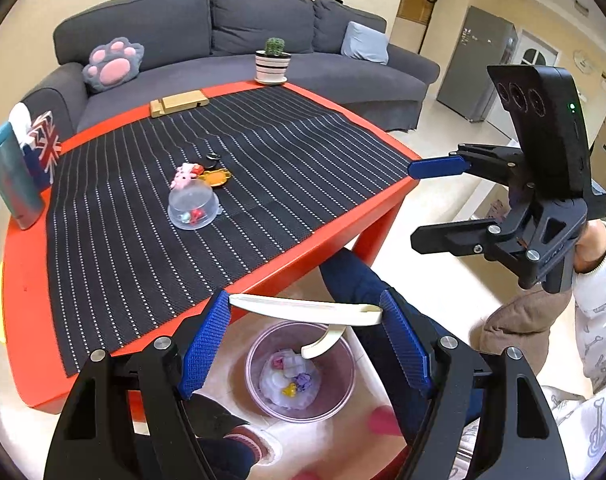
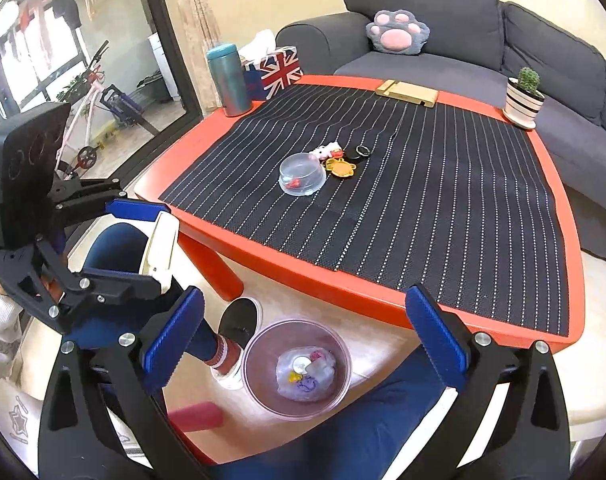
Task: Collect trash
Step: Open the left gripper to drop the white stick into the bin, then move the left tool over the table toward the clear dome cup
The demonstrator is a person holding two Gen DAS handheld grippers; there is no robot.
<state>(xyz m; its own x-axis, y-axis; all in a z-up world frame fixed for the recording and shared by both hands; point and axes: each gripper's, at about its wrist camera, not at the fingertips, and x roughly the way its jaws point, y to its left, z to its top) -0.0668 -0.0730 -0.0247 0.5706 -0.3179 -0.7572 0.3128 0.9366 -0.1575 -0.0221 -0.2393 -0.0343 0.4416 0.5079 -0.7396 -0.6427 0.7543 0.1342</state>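
Living room, red table (image 1: 31, 280) with striped mat (image 1: 223, 160). Bin (image 1: 299, 372) sits on the floor just below the table's near edge, some trash already inside. Left gripper (image 1: 305, 312) clamps a cream plastic piece (image 1: 303, 308) directly above the bin. Right gripper (image 2: 303, 328) spread wide, empty, also near the bin. Step in hand: drop-off. Next move likely calls for parting the left jaws so the piece falls inside the rim.

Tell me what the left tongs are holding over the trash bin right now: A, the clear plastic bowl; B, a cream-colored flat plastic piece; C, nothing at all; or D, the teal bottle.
B: the left tongs are shut on a cream plastic piece, directly above the trash bin; the clear bowl and teal bottle sit on the table.
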